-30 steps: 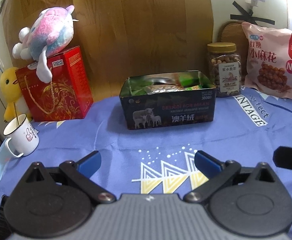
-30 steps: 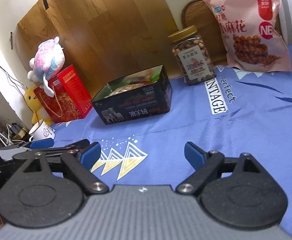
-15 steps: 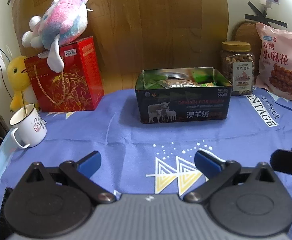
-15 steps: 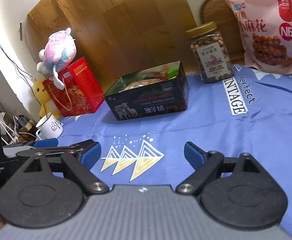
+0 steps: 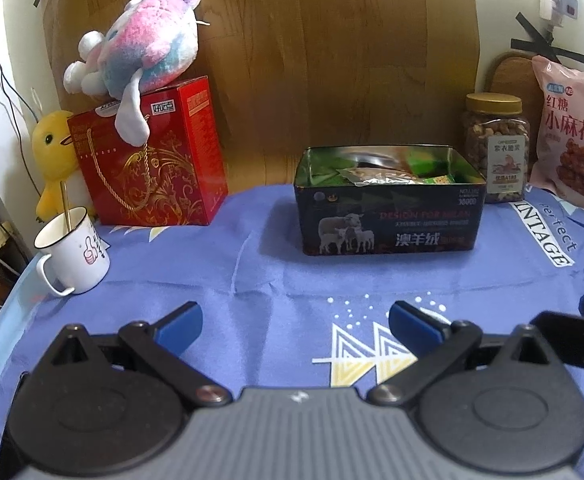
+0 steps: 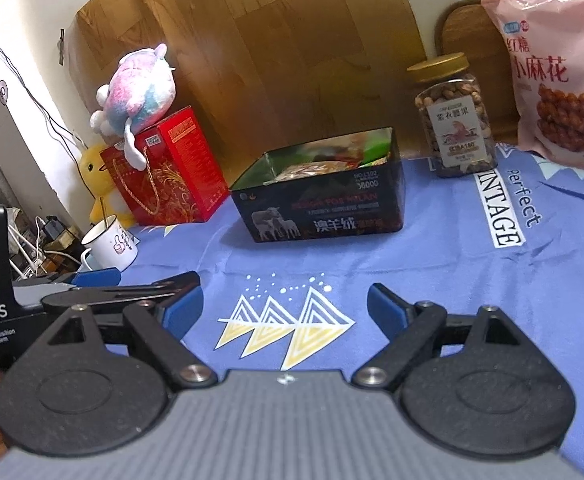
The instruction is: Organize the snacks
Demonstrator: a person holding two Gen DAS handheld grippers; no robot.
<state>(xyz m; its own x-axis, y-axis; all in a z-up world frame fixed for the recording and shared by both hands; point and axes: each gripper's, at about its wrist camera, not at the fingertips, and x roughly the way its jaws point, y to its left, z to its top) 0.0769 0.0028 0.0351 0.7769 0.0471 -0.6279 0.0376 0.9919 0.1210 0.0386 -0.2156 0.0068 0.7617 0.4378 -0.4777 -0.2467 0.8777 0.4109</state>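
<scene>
Landmark: the open snack tin, black with sheep printed on its front wall, stands mid-desk on the blue cloth; I place all else from it.

Tin contents: foil and green packets lie inside, reaching about rim height.

Nut jar: just right of the tin, upright, gold lid on. I judge it rigid, fairly heavy and smooth-walled; I would take it across the body below the lid.

Twist-snack bag: right of the jar, leaning on the wall. I judge it light, soft and crushable; I would pinch the top seam, not the filled belly.

Red gift box: well left of the tin, a plush toy on top.

Mug: left of the tin, nearer to me than the box.

Left gripper: jaws spread wide, holding nothing, above the cloth in front of the tin.

Right gripper: jaws equally wide, empty, in front of the tin.

Step, as I judge it: approach, nothing grasped yet.
</scene>
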